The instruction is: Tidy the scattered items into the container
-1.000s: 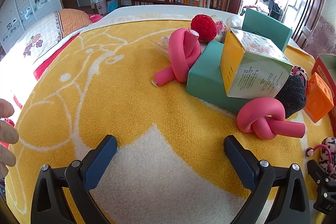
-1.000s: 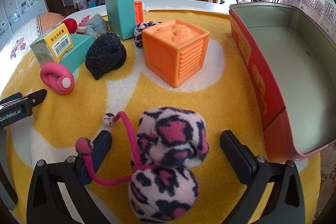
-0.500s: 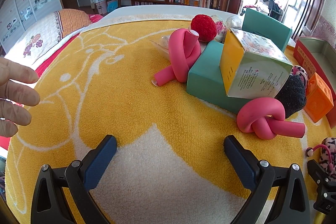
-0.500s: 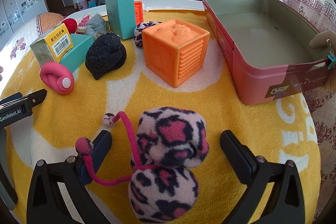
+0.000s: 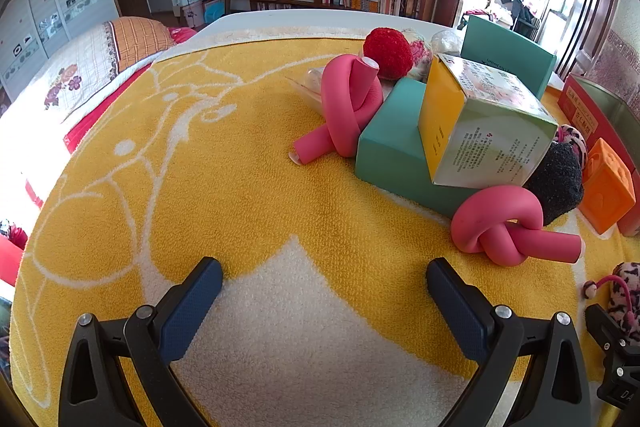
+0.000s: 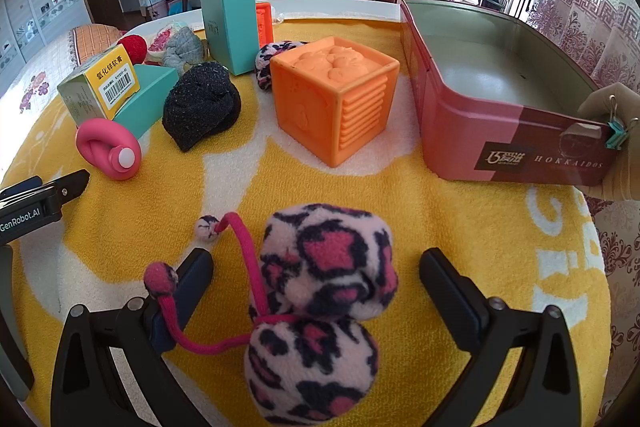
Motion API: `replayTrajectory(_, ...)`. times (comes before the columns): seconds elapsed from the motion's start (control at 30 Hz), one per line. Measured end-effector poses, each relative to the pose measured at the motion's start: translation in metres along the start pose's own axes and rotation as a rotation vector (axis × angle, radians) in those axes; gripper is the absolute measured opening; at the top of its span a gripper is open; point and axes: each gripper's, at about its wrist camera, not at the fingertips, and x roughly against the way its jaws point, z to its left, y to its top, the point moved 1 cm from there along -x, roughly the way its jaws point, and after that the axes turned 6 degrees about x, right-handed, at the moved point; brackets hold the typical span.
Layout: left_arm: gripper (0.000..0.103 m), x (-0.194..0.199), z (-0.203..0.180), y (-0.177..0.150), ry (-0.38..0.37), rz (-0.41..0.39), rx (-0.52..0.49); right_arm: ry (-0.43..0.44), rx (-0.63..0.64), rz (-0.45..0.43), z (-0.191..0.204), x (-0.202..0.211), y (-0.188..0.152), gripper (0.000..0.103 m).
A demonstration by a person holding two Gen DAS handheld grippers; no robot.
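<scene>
Both tongs stand apart and hold nothing. The right tongs [image 6: 316,287] rest low over the yellow towel [image 6: 440,211], their fingers on either side of a leopard-print plush toy [image 6: 320,307] without touching it. Beyond it sit an orange cube [image 6: 336,99] and, just to its right, the pink tin [image 6: 500,107], open. The left tongs [image 5: 324,299] hover over bare towel, near a knotted pink foam tube [image 5: 504,227] beside a black sock [image 5: 560,183] and a teal box [image 5: 392,151].

Two knotted pink foam rods [image 5: 508,227] [image 5: 350,107], two teal boxes [image 6: 230,25] [image 6: 150,99], two orange cubes [image 6: 334,99] [image 6: 264,23], two leopard plush toys [image 6: 320,307] [image 6: 272,61], one tin [image 6: 500,131].
</scene>
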Motion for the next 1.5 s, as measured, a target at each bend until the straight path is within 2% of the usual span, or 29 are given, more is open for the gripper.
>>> replayTrajectory(0.53, 0.103, 0.004, -0.006, -0.006, -0.006, 0.002, -0.006, 0.001, 0.000, 0.000, 0.005, -0.002, 0.006, 0.103)
replayTrajectory(0.7, 0.103, 0.011, 0.008, -0.010, -0.025, 0.020, -0.018, 0.001, 0.001, 0.000, 0.009, -0.002, 0.009, 0.103)
replayTrajectory(0.77, 0.103, 0.014, 0.017, -0.013, -0.004, 0.025, -0.022, 0.001, 0.001, 0.000, 0.012, -0.003, 0.011, 0.103)
replayTrajectory(0.9, 0.103, 0.018, 0.037, -0.014, -0.004, 0.043, 0.016, 0.002, 0.001, 0.000, 0.007, -0.012, 0.013, 0.103)
replayTrajectory(1.0, 0.103, 0.018, 0.036, -0.015, -0.018, 0.050, -0.013, 0.002, 0.000, 0.000, 0.010, -0.013, 0.015, 0.103)
replayTrajectory(1.13, 0.103, 0.017, 0.034, -0.017, -0.019, 0.002, -0.023, 0.002, 0.000, 0.000, 0.009, -0.013, 0.015, 0.103)
replayTrajectory(1.5, 0.103, 0.013, 0.034, -0.011, -0.017, 0.003, -0.025, 0.003, 0.001, 0.000, 0.009, -0.014, 0.017, 0.103)
